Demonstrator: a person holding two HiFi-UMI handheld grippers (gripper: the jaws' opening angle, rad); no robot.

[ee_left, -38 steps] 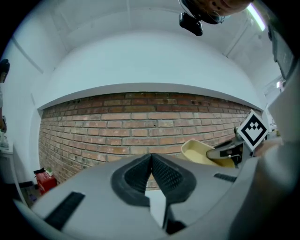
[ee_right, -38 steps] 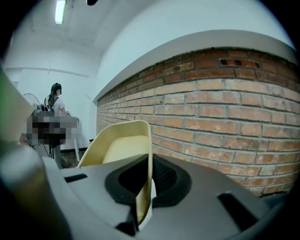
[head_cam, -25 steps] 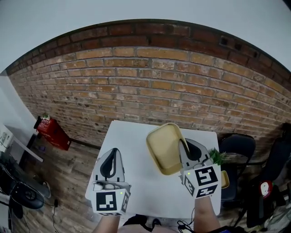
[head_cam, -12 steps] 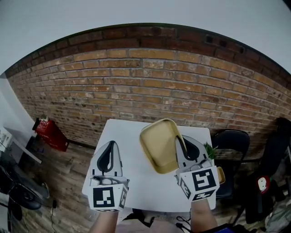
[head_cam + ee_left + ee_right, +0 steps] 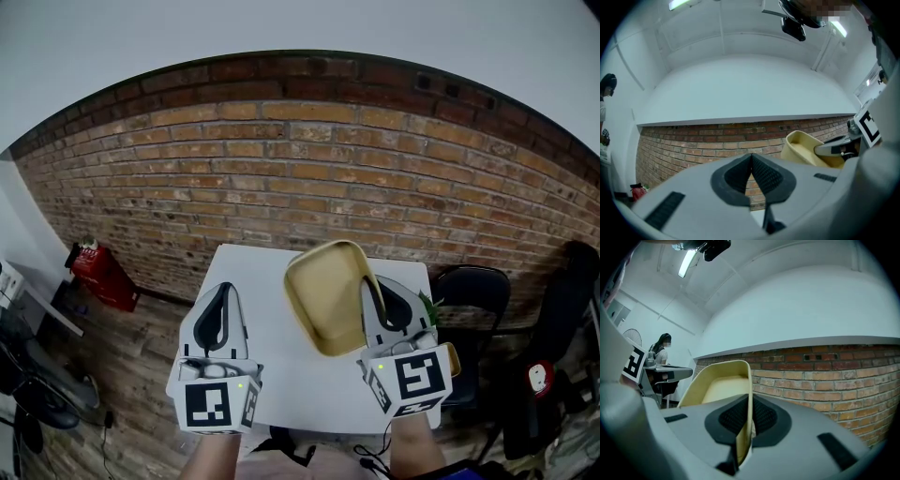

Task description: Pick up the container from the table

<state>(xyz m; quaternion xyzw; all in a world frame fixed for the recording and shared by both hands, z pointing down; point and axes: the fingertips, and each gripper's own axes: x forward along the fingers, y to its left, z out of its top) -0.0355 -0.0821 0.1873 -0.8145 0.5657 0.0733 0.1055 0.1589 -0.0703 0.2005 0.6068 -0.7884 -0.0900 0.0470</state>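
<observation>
In a room with a brick wall [image 5: 309, 178], the right gripper [image 5: 374, 287] is closed on the rim of the shallow yellow container [image 5: 323, 300], which is held tilted above the white table's [image 5: 281, 384] right half with its long axis toward the wall, while the left gripper [image 5: 228, 288] is closed and empty.

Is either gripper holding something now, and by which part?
The right gripper holds the pale yellow shallow plastic container by its rim wall. The left gripper is shut on nothing.

No words, labels, brand names, numbers or signs can be read anywhere in these views.
</observation>
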